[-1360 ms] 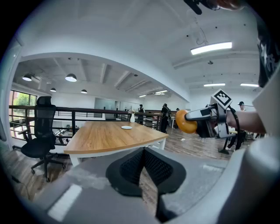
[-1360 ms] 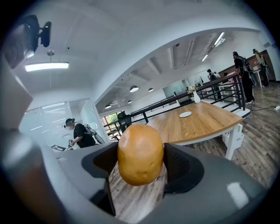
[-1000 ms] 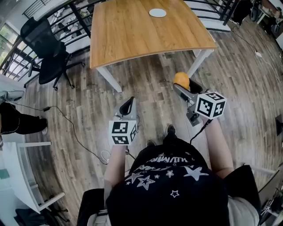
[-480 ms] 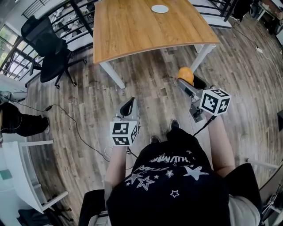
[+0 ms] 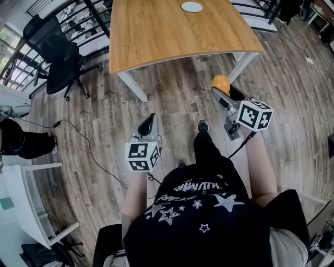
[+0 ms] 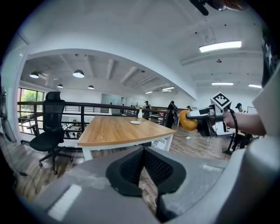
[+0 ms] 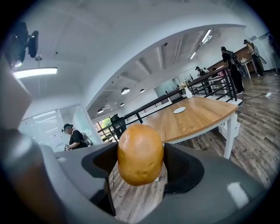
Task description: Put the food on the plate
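One smooth, golden-brown, egg-shaped potato (image 7: 140, 154) sits clamped between the dark pads of the right gripper (image 5: 223, 93). It is held up over the plank floor (image 5: 172, 104), likely for carrying to the small white round plate (image 5: 192, 7) far back on the wooden table (image 5: 172, 36). Unneeded, the left gripper (image 6: 142, 168) hangs empty, jaws pressed together.

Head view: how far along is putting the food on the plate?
Picked up: the food is clamped in the right gripper. In hand: it hangs above the floor, short of the table. Left: reach the white plate on the table's far part and set it down. The left gripper is shut, empty.
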{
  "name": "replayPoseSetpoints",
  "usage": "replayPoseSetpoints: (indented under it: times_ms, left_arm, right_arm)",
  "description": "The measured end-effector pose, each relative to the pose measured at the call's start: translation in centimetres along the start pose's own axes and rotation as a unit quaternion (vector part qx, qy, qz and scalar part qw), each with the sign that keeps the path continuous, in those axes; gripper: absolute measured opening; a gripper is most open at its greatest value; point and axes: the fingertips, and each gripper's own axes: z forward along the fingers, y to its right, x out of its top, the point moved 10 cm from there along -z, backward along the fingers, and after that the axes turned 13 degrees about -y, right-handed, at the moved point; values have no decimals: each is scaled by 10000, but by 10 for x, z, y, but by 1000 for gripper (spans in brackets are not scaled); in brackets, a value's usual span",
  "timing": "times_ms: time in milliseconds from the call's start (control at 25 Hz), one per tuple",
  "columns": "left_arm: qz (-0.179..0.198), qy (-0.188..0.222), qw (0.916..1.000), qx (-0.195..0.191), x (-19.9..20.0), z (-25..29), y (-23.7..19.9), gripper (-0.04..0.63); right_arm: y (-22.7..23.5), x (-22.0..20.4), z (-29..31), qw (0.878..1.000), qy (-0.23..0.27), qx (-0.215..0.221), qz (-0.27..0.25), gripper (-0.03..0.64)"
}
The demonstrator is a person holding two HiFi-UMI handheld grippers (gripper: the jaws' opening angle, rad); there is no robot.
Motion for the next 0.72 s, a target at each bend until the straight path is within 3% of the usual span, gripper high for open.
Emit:
replayPoseSetpoints:
  times_ms: [720]
  left_arm:
    - [71,-312,9989,344,112,165,-20,0]
  right_arm:
    - [151,135,111,9982,-264,445,301,334]
